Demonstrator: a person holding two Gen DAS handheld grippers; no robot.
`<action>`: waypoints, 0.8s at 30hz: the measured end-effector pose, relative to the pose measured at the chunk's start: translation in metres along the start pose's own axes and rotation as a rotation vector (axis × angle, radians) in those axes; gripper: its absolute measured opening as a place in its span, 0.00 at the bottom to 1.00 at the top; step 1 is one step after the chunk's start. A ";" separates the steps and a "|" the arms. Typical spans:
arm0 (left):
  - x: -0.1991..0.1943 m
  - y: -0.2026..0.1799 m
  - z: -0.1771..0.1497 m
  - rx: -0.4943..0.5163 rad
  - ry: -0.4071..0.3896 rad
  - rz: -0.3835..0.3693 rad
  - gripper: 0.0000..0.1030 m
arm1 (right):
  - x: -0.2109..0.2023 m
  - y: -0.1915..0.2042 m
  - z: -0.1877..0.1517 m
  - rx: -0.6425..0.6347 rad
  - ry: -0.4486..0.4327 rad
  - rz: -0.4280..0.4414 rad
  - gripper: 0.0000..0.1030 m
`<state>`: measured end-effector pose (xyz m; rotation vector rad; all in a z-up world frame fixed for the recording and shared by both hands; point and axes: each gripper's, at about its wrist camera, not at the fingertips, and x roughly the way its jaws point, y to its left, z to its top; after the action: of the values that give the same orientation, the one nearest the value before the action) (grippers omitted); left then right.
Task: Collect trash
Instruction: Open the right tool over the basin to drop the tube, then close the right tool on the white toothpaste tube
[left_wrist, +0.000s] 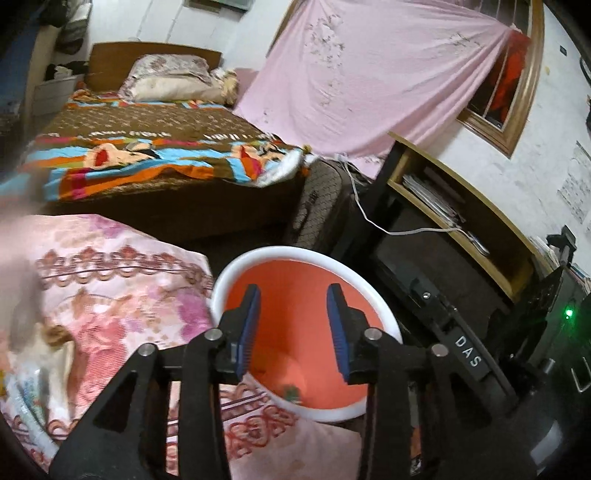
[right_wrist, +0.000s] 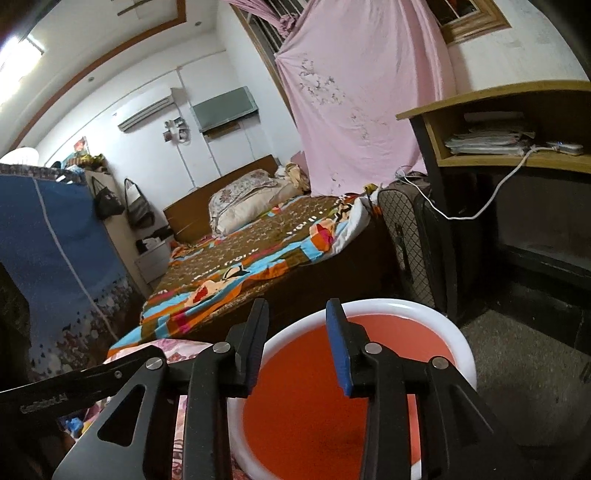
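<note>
Trash bin (left_wrist: 295, 273), rigid light plastic, best held by its white rim; left gripper (left_wrist: 293, 325) and right gripper (right_wrist: 297, 343) hover released, empty.

L gripper (left_wrist: 293, 325) hangs w/ fingers (left_wrist: 248, 328) spread, nothing between; R gripper (right_wrist: 297, 343) same, fingers apart, empty.

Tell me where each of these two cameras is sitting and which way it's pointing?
Left wrist view: rides on the left gripper, looking down into the orange bin beside a pink floral cloth; its two open fingers show, and the other gripper's black body at right.
Right wrist view: rides on the right gripper, looking more level across the bin toward the bed; its open fingers show, plus the other gripper's arm at lower left.
Shared: bin, bed, pink curtain, wooden desk.
</note>
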<state>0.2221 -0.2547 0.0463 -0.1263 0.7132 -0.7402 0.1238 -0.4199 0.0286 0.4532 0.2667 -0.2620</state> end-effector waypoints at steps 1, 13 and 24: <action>-0.005 0.003 -0.001 -0.003 -0.015 0.014 0.25 | -0.001 0.002 0.000 -0.010 -0.007 0.005 0.32; -0.098 0.044 -0.020 -0.033 -0.291 0.262 0.72 | -0.025 0.053 -0.002 -0.116 -0.135 0.150 0.80; -0.172 0.084 -0.054 -0.061 -0.459 0.487 0.89 | -0.049 0.111 -0.021 -0.239 -0.220 0.280 1.00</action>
<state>0.1467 -0.0724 0.0705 -0.1633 0.3037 -0.2065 0.1082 -0.3048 0.0692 0.2178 0.0168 -0.0042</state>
